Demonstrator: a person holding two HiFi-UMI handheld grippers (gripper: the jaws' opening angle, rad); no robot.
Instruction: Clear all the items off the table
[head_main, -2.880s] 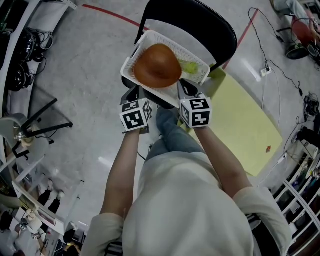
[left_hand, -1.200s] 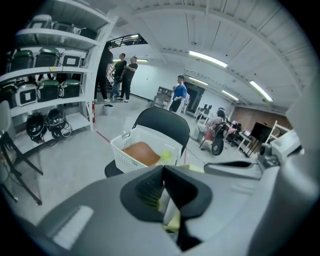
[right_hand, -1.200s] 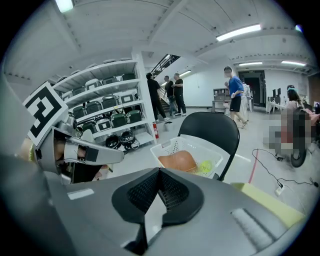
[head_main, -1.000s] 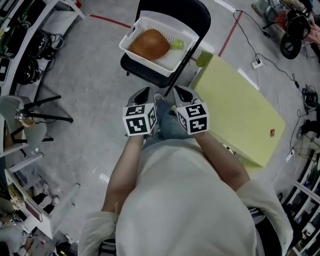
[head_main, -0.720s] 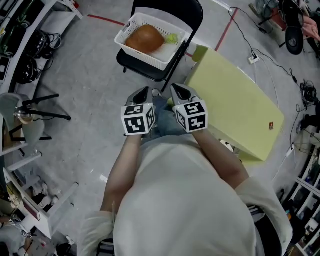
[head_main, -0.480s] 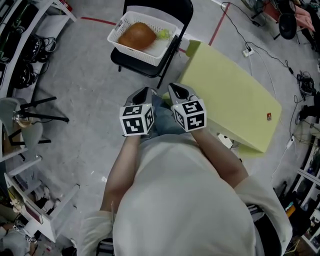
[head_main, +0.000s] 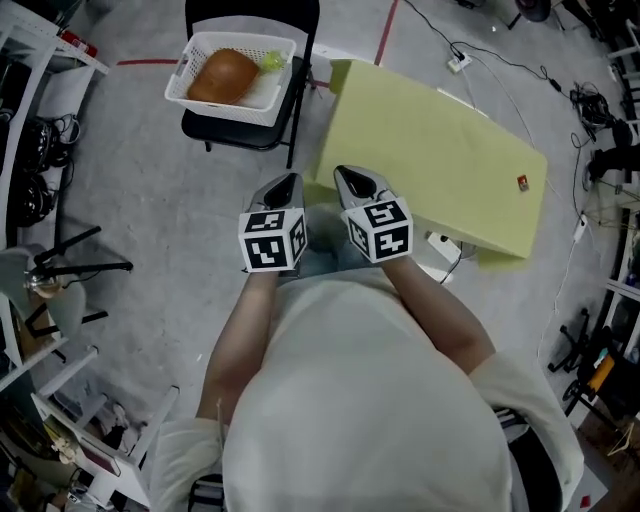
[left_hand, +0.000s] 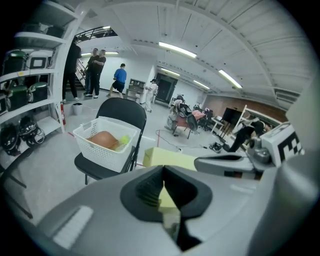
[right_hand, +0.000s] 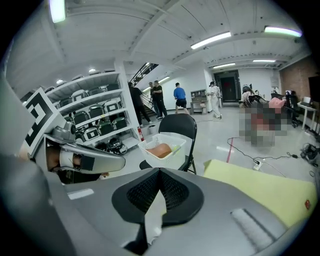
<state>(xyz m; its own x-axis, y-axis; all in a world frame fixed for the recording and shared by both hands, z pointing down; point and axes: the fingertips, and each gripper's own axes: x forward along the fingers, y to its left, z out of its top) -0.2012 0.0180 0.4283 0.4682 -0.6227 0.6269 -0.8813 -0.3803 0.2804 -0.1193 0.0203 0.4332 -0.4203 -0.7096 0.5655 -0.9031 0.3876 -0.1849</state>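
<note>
Chair (head_main: 232, 135) stood just left of the table (head_main: 430, 140), w/ a basket (head_main: 215, 113) on its seat. In the basket lay a big round item (head_main: 222, 77) & a small item (head_main: 272, 62), the small one nearer the table. A small object (head_main: 522, 183) sat on the table nr its right end. Power strip (head_main: 459, 61) lay on the floor beyond the table. L gripper (head_main: 287, 181) & R gripper (head_main: 350, 176) hung side by side at the table's near-left edge.

Grey concrete floor (head_main: 130, 170), marked with a red tape line (head_main: 385, 30). A white power strip (head_main: 458, 62) lies on the floor near that line. A black tripod (head_main: 85, 267) stands at the left. Loaded metal shelving (right_hand: 95, 117) runs along one wall. Several people (left_hand: 120, 79) stand in the background beneath ceiling strip lights (left_hand: 175, 49).
</note>
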